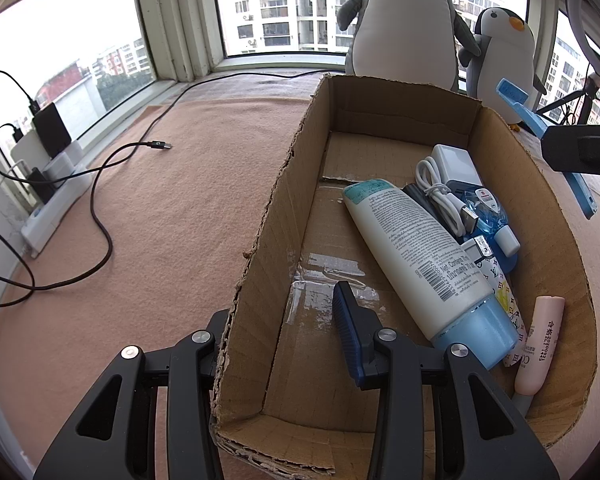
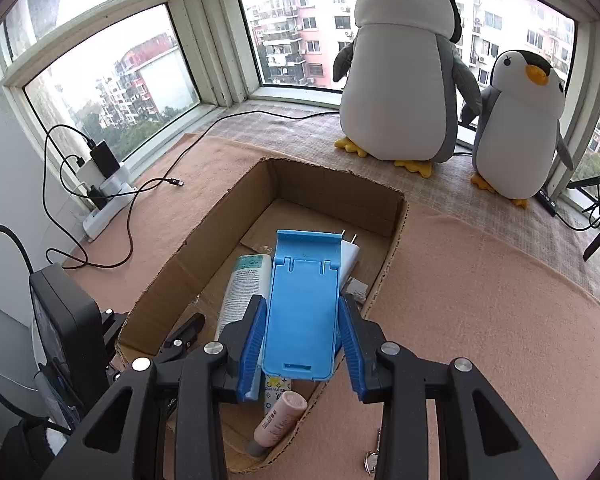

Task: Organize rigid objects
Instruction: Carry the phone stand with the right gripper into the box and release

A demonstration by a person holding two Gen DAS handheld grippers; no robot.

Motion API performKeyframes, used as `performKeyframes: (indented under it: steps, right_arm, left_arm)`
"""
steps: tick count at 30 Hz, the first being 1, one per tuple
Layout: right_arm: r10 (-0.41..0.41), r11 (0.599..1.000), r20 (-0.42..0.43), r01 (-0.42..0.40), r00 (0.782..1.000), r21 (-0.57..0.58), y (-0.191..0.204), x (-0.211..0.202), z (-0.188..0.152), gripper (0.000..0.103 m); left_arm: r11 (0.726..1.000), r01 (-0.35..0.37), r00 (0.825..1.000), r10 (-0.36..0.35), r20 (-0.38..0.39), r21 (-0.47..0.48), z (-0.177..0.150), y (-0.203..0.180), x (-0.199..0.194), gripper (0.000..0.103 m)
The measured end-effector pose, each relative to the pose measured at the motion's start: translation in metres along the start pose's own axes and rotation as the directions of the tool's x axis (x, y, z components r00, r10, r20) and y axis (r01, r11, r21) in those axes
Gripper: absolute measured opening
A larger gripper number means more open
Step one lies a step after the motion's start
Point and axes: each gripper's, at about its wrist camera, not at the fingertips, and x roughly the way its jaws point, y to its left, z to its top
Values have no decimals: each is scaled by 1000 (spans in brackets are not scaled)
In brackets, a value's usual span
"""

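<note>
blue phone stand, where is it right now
The blue phone stand is clamped in the right gripper, held above the cardboard box, over the white lotion tube.

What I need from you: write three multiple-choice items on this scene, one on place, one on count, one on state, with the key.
1. Where is the blue phone stand?
A. in the right gripper, over the cardboard box
B. on the blanket
C. on the windowsill

2. How many plush penguins are there?
A. one
B. two
C. three

3. The left gripper is:
A. open
B. holding a bottle
C. shut on the box's wall

Key:
1 A, the pads press the stand's sides.
2 B, a large one and a small one.
3 C, its fingers straddle the wall.
</note>
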Motion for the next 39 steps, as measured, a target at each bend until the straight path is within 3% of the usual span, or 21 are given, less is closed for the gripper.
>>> performKeyframes:
  steps: [28,32,39]
  right_arm:
    - [-1,1000,-46,-1,999,-30,13,30,3,34]
    - [-1,999,-44,0,999,-33,14,28,3,42]
    - [-1,1000,-41,0,999,-30,10,23,2,45]
  left_arm:
    - [1000,1,1000,-1,1,-2,0,0,0,39]
    - [1000,1,1000,-1,1,-2,0,0,0,39]
    - [1000,1,1000,-1,1,-2,0,0,0,39]
